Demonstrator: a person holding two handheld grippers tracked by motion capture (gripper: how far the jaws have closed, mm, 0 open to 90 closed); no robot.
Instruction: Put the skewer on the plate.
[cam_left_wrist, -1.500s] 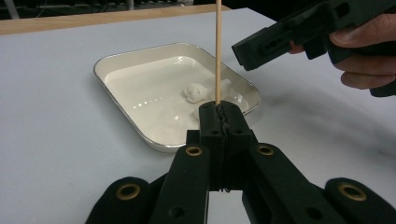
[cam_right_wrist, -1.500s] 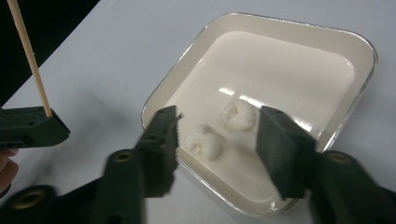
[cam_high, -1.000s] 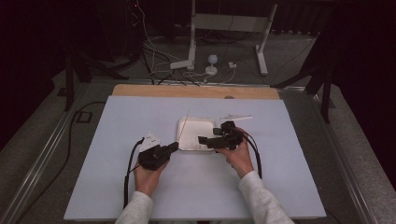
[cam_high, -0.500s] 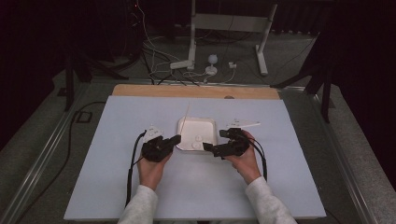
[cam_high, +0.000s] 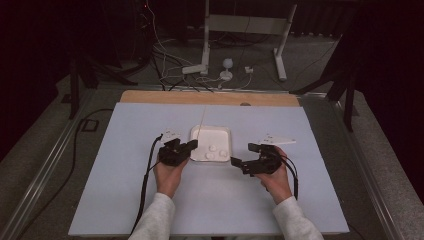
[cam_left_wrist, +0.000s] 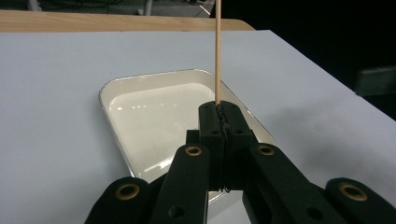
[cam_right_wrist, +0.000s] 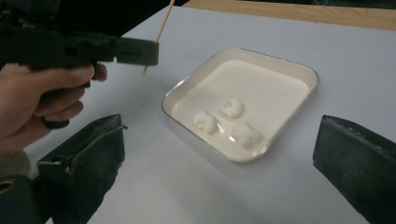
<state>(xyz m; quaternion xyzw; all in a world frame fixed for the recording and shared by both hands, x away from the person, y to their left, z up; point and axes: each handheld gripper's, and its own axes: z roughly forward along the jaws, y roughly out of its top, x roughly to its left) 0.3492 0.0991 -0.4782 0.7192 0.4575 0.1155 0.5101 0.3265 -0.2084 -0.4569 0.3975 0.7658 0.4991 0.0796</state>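
Skewer (cam_left_wrist: 217, 51), thin, pale and wooden, standing upright out of the left gripper (cam_high: 186, 148) at the left rim of the tray (cam_high: 196, 131), clamped near its lower end between jaws pressed together; rising past the far rim in the high view. Probably handling as very light and stiff yet easy to snap; sitting best gripped low, close to the tip, as here, so the long free end is not wobbling; likely smooth enough to slide or twist if the pinch is slack.

Lying in the right near corner of the shallow white tray, three small white lumps (cam_right_wrist: 231, 121), looking soft and squashy, perhaps marshmallows; probably giving under a squeeze and needing a gentle hold.

Waiting just right of the tray, the right gripper (cam_high: 246, 156), jaws spread wide after just opening, nothing between them.

Sitting under everything, the pale blue table top (cam_high: 125, 200), with a wooden strip (cam_high: 150, 96) along its far edge.

No brand, label or readable writing anywhere.
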